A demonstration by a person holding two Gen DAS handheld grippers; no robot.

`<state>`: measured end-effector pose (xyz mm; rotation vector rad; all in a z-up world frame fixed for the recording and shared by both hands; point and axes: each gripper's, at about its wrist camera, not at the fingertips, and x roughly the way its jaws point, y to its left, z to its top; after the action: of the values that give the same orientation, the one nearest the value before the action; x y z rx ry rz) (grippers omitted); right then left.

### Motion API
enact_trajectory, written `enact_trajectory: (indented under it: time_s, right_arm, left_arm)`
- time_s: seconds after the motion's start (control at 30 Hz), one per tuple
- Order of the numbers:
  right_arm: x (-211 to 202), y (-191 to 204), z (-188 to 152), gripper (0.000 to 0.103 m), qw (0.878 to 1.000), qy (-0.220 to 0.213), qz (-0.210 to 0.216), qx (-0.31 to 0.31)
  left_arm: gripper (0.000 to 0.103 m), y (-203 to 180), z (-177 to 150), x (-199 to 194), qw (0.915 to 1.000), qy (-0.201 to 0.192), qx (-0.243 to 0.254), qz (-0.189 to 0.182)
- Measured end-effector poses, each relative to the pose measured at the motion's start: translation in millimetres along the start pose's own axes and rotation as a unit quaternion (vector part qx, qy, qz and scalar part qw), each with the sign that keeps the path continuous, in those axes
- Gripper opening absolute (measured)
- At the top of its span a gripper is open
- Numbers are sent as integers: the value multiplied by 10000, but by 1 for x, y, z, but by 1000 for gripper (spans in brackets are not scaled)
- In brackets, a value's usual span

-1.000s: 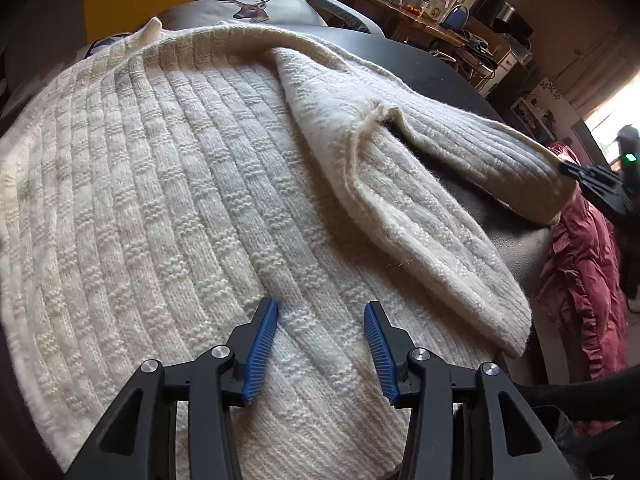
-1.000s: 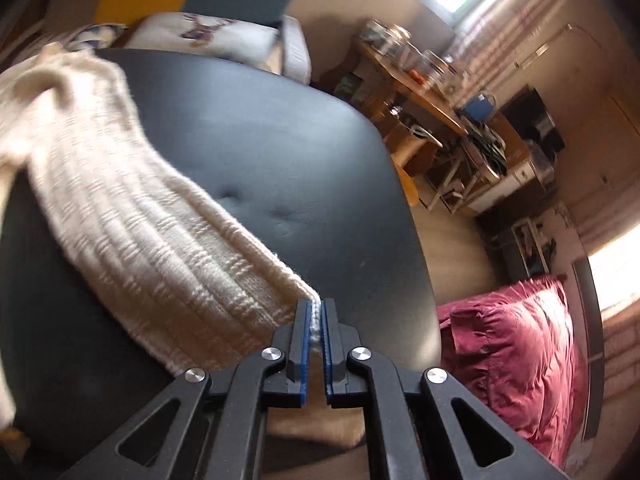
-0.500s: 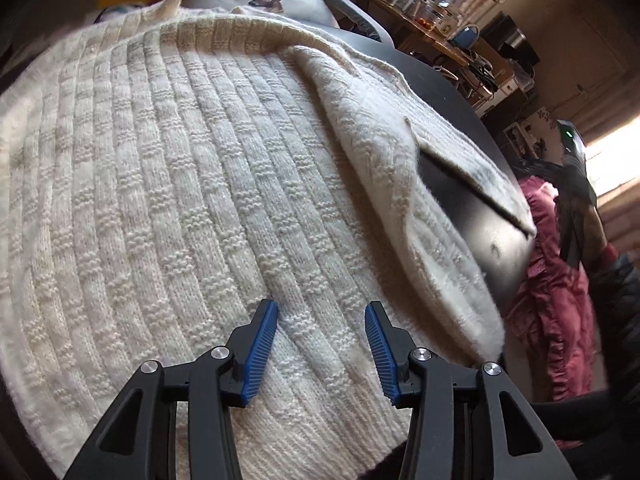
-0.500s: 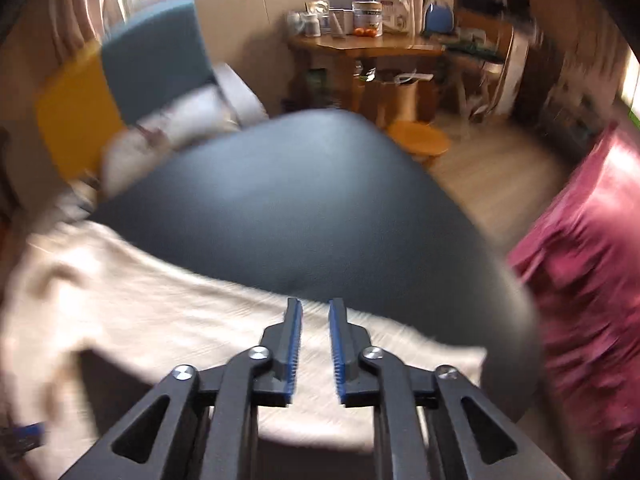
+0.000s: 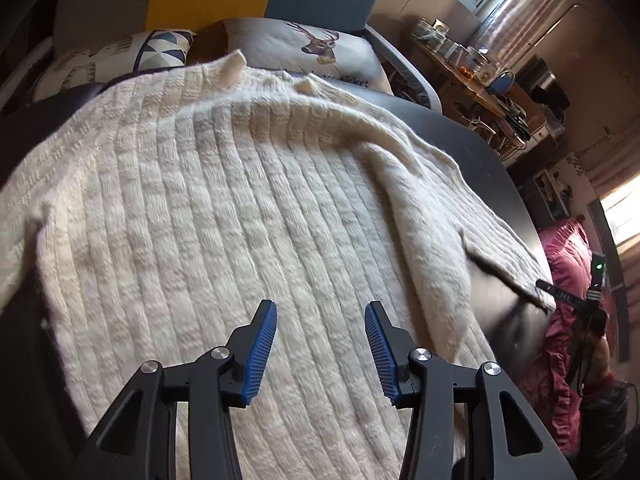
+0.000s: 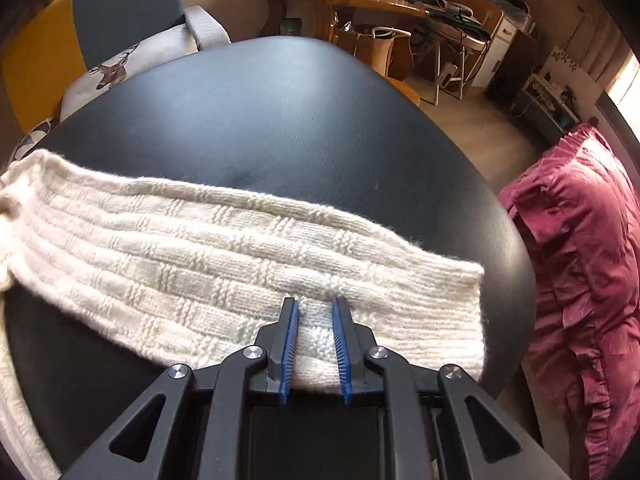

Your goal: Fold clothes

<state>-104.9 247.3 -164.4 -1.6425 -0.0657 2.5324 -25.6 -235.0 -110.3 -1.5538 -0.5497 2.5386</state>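
While spread flat over the black table (image 6: 304, 120) — cream sweater (image 5: 224, 216).
Left gripper (image 5: 320, 344) spread wide above knit; right gripper (image 6: 314, 344) just parted over the sleeve (image 6: 224, 264) — pinching nothing.

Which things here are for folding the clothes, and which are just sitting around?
For the job:
- cream ribbed knit sweater, its sleeve laid out flat
- black padded table beneath it
- left gripper, right gripper

Just lying about:
- deer-print cushion
- crimson ruffled bedding
- cluttered wooden desk
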Motion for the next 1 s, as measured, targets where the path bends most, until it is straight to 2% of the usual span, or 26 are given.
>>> enact_trajectory:
  time_s: [0.17, 0.33, 0.53, 0.6, 0.63, 0.67, 0.7, 0.73, 0.8, 0.87, 0.93, 0.97, 1.0]
  right_arm:
    - [13, -4, 25, 17, 9996, 8, -246, -164]
    - [31, -3, 57, 18, 9978, -44, -527, -388]
    - [55, 7, 115, 20, 9913, -8, -1071, -770]
    - [51, 22, 133, 18, 9879, 25, -1271, -889]
    - [36, 33, 139, 18, 9903, -196, -1049, -892]
    - [14, 46, 144, 18, 9942, -494, -404, -861]
    - [-2, 60, 145, 18, 9943, -612, 267, -831]
    - [-17, 79, 144, 18, 9893, -639, 1000, -850]
    - [-33, 117, 138, 18, 9722, -558, 2001, -1082]
    - [-31, 144, 132, 18, 9614, -370, 2418, -1260]
    - [-26, 168, 126, 18, 9529, -144, 2700, -1377]
    - [-22, 179, 123, 18, 9497, -49, 2777, -1444]
    - [-16, 184, 120, 18, 9542, -44, 2557, -1553]
  left_arm:
    - [47, 4, 37, -2, 9996, -111, 125, 216]
    - [47, -3, 68, 15, 9989, -79, 322, 344]
    - [47, -10, 73, 45, 9978, 166, 541, 352]
    - [47, -10, 77, 49, 9980, 201, 529, 264]
    - [47, -9, 81, 48, 9982, 188, 520, 225]
    - [47, -8, 87, 45, 9985, 148, 501, 167]
    - [47, -6, 98, 38, 9987, 42, 495, 140]
    - [47, -5, 111, 29, 9986, -93, 500, 138]
    - [47, -3, 141, 14, 9974, -421, 558, 193]
    - [47, -9, 173, 9, 9937, -682, 820, 340]
    - [47, -21, 203, 18, 9875, -734, 1267, 575]
    - [47, -29, 212, 27, 9836, -686, 1541, 640]
    - [47, -38, 220, 40, 9775, -665, 1837, 799]
